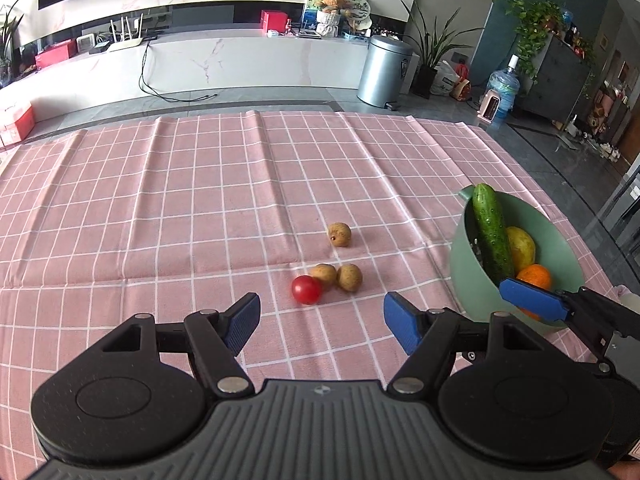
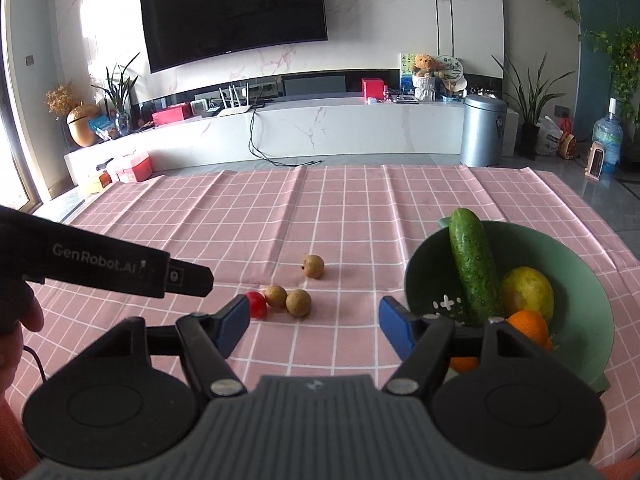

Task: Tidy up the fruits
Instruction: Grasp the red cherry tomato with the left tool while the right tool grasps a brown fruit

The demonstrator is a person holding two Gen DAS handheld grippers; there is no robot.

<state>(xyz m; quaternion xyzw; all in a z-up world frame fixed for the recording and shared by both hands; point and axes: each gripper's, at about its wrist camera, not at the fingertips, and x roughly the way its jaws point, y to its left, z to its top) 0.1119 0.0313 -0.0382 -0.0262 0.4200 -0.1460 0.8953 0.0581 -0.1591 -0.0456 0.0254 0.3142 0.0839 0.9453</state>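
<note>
Pink white-checked tablecloth [image 1: 200,200], green bowl [image 1: 472,292], red tomato [image 1: 306,289], blue-padded grippers.

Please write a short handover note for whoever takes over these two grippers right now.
Left gripper: open, empty, over the cloth near the tomato.
Right gripper: open, empty, beside the bowl.
In the bowl: cucumber leaning on the rim, mango, orange.
On the cloth: tomato touching a pair of longans; a third longan apart, farther away.
Done: three items in the bowl.
Left: likely the tomato and three longans into the bowl.
</note>
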